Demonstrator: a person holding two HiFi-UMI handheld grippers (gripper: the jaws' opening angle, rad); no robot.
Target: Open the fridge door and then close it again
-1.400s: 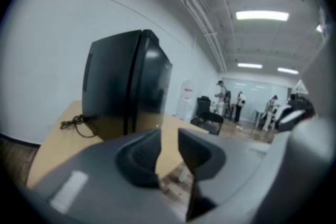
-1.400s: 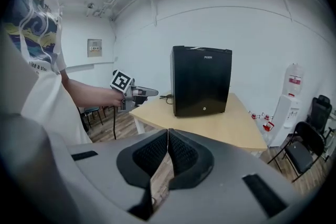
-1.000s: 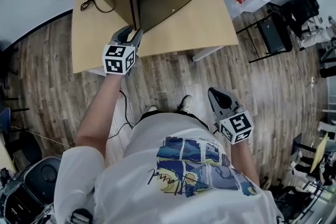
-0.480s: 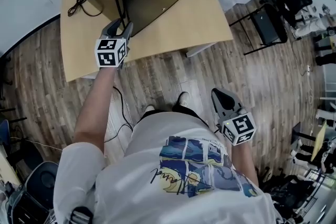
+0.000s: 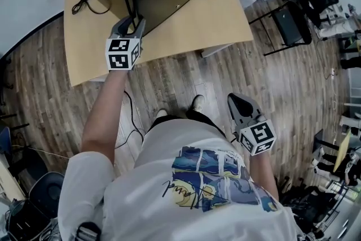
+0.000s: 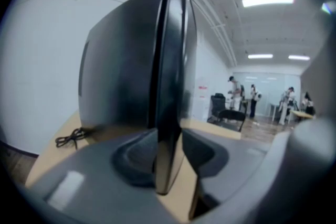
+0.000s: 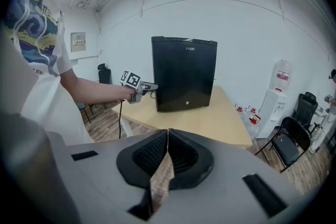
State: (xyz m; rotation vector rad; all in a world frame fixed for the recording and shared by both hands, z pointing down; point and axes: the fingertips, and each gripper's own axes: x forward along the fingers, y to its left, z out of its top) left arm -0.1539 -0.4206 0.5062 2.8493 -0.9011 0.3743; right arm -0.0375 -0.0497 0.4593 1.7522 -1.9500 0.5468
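Black box-shaped mini fridge (image 7: 184, 73) stands on the light wooden desk (image 5: 214, 20), front facing me. My left hand-held gripper (image 5: 133, 22) is at the fridge's front left corner. The free vertical edge of the glossy black fridge door (image 6: 170, 86) stands between its jaws. Those jaws have just been closing. They are spread wide but both pads look pressed on that edge, so I read it as a pinch on the door.

My right hand-held gripper (image 7: 167, 134) hangs well in front of the fridge, off the desk, with its jaws pressed together on nothing.

Progress, as I judge it: the reach is done and the grip is just made. The door looks shut or at most cracked. In the right gripper view it sits flush with the fridge body, and I can't tell a gap for sure. So neither half of the task is done yet: I have to swing the door out from the fridge, then push it back flush.

A thin coiled black cable (image 5: 90, 0) lies on the desk to the left of the fridge, probably clear of the door's swing.
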